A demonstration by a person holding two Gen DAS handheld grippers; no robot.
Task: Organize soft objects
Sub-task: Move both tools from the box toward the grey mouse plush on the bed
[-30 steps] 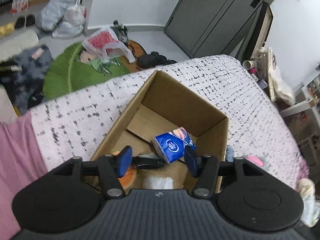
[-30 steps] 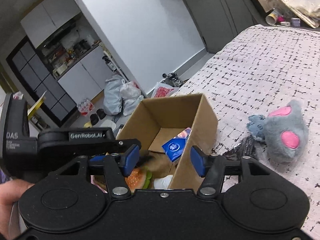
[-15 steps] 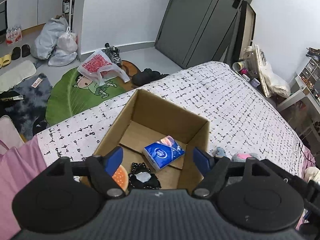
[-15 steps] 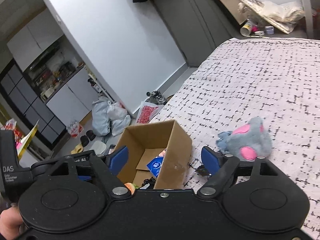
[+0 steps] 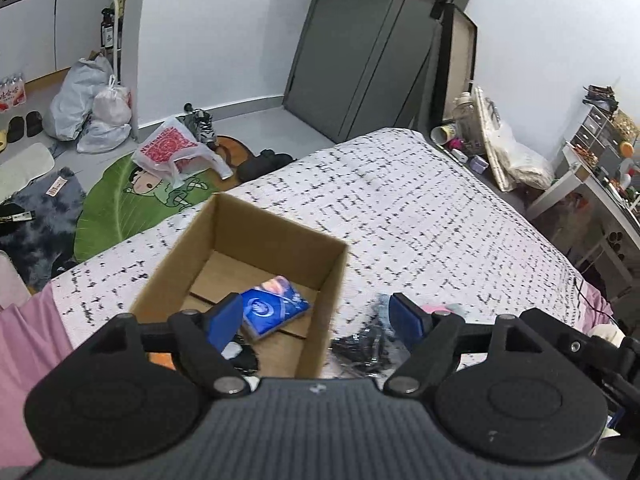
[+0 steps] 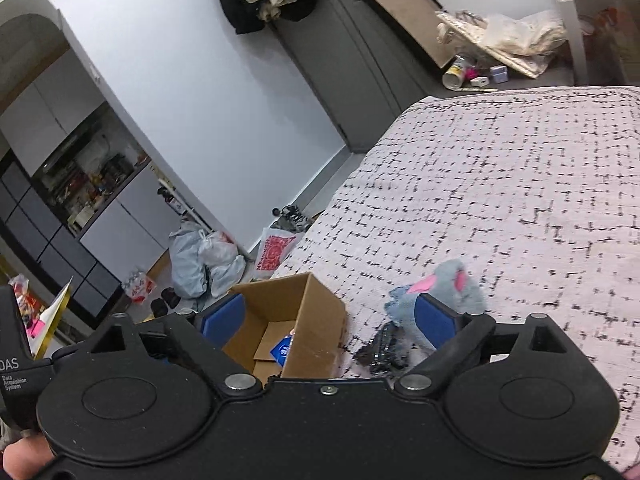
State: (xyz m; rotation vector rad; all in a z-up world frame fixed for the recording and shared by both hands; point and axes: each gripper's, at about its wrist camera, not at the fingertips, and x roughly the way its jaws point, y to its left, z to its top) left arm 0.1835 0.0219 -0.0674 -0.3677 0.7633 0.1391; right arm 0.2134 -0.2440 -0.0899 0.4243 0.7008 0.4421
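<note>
An open cardboard box [image 5: 320, 296] stands on the bed; it also shows in the right wrist view [image 6: 320, 332]. A blue tissue pack [image 5: 274, 308] lies inside it, with an orange item [image 5: 160, 360] and a dark item [image 5: 244, 360] at the near end. My left gripper [image 5: 318, 320] is open and empty, raised above the box's near right wall. A grey and pink plush toy [image 6: 448, 292] and a black crumpled item [image 6: 382, 354] lie on the bed right of the box. My right gripper [image 6: 328, 320] is open and empty, high above them.
The bed has a white cover with black marks [image 5: 420, 232] and a pink sheet [image 5: 24, 328] at the left. On the floor are a green rug [image 5: 120, 208], plastic bags [image 5: 92, 108] and shoes. A dark door [image 5: 360, 48] stands behind.
Both grippers have risen and pulled back from the box and opened wider. The blue tissue pack now lies flat on the box floor. The box and plush look smaller.
</note>
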